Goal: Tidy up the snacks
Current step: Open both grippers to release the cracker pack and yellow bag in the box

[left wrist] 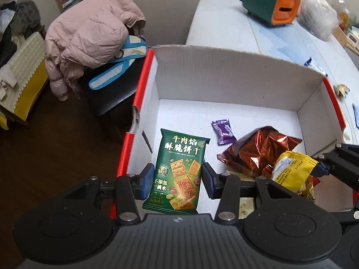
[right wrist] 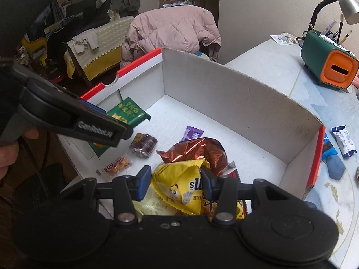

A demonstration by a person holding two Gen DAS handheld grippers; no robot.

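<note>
A white cardboard box [left wrist: 224, 76] with red edges holds the snacks; it also shows in the right wrist view [right wrist: 224, 85]. My left gripper [left wrist: 178, 180] is shut on a green biscuit packet [left wrist: 181, 168], held over the box's left side; the packet shows in the right wrist view [right wrist: 128, 114]. My right gripper [right wrist: 175, 182] is shut on a yellow M&M's bag [right wrist: 179, 183], seen in the left wrist view [left wrist: 291, 170] too. A copper foil bag [left wrist: 258, 150], a purple candy [left wrist: 223, 131] and small wrapped snacks [right wrist: 143, 144] lie in the box.
A green and orange holder [right wrist: 329, 65] and a desk lamp [right wrist: 345, 2] stand on the table's far side. Blue and white packets [right wrist: 343, 141] lie on the table right of the box. A chair with a pink jacket [left wrist: 89, 38] stands left of the table.
</note>
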